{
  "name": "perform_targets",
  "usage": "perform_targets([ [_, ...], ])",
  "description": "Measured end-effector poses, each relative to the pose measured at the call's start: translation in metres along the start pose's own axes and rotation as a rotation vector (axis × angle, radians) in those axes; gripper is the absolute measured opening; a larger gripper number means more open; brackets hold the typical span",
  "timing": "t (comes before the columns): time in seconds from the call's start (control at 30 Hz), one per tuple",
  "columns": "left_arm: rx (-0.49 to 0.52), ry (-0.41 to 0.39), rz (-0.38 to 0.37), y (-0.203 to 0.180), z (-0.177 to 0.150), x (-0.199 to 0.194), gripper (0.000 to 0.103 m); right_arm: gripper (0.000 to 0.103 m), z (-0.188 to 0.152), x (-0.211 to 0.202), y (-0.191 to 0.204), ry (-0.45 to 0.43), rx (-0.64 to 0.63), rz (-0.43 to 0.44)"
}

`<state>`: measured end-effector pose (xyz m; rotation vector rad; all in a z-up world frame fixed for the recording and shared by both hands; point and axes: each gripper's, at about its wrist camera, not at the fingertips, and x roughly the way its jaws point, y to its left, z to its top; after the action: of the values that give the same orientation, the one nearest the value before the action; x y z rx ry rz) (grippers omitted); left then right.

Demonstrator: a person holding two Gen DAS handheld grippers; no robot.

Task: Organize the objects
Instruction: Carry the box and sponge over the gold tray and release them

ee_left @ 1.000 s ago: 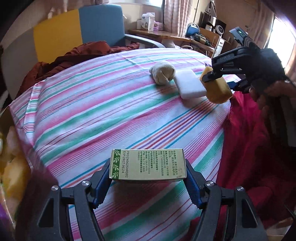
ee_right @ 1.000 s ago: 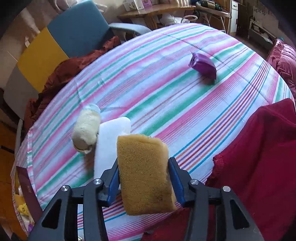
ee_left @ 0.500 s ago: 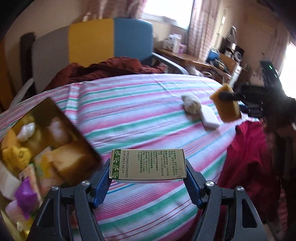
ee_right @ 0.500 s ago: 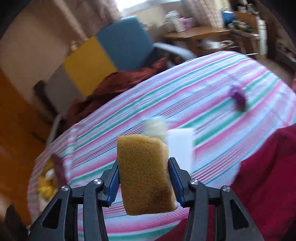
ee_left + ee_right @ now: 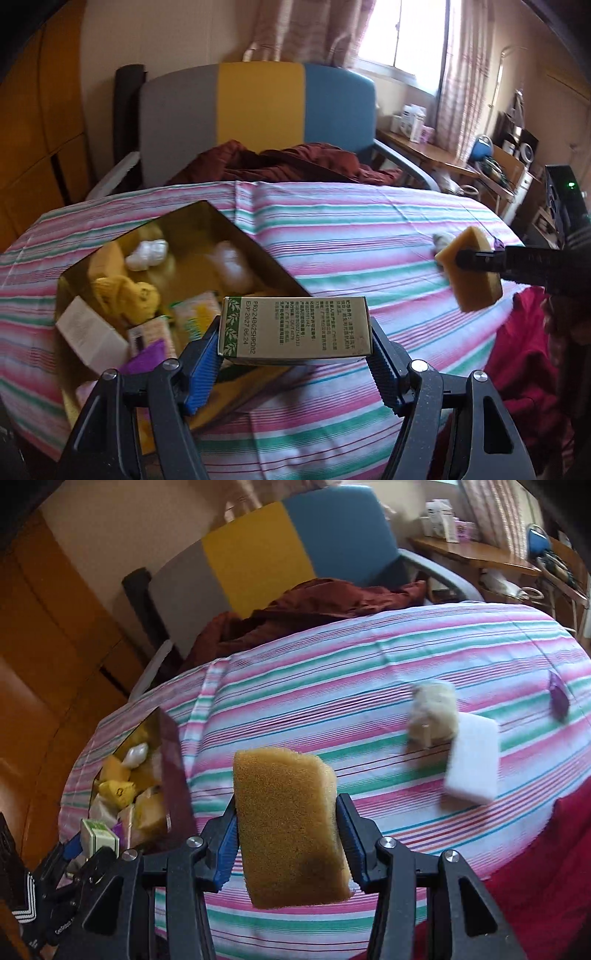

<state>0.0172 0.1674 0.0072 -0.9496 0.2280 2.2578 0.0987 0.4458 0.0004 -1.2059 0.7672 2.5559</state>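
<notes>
My left gripper (image 5: 295,354) is shut on a small green and beige carton (image 5: 295,326) and holds it just above the near right corner of an open gold box (image 5: 236,229) full of small items. My right gripper (image 5: 286,834) is shut on a yellow-brown sponge (image 5: 290,827), held in the air above the striped tablecloth (image 5: 332,701). The sponge also shows in the left wrist view (image 5: 471,273), off to the right. In the right wrist view the gold box (image 5: 173,757) is at the left, with the left gripper and carton (image 5: 99,834) beside it.
On the cloth lie a beige cloth roll (image 5: 434,712), a white foam block (image 5: 472,760) and a purple packet (image 5: 557,698). A grey, yellow and blue chair (image 5: 258,110) with a dark red garment (image 5: 288,162) stands behind the table. A red cloth (image 5: 524,354) hangs at the right edge.
Both grippers swung left with their loads. The gold box came into the left wrist view and now sits under the carton. The roll and white block moved off to the right.
</notes>
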Motion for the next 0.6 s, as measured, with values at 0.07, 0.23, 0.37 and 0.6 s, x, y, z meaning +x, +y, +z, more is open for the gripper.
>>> perform_targets([
  [0.07, -0.017, -0.003, 0.01, 0.008, -0.001, -0.003, 0.072, 0.049, -0.002, 0.006, 0.017, 0.016, -0.031, 0.028],
  [0.23, -0.048, -0.009, 0.024, 0.021, -0.005, -0.008, 0.072, 0.049, -0.002, 0.021, 0.059, 0.048, -0.116, 0.078],
  [0.37, -0.089, -0.01, 0.025, 0.038, -0.009, -0.015, 0.072, 0.049, -0.002, 0.032, 0.09, 0.067, -0.173, 0.109],
  [0.6, -0.228, -0.043, 0.049, 0.094, -0.016, -0.041, 0.072, 0.049, -0.005, 0.052, 0.135, 0.108, -0.263, 0.154],
])
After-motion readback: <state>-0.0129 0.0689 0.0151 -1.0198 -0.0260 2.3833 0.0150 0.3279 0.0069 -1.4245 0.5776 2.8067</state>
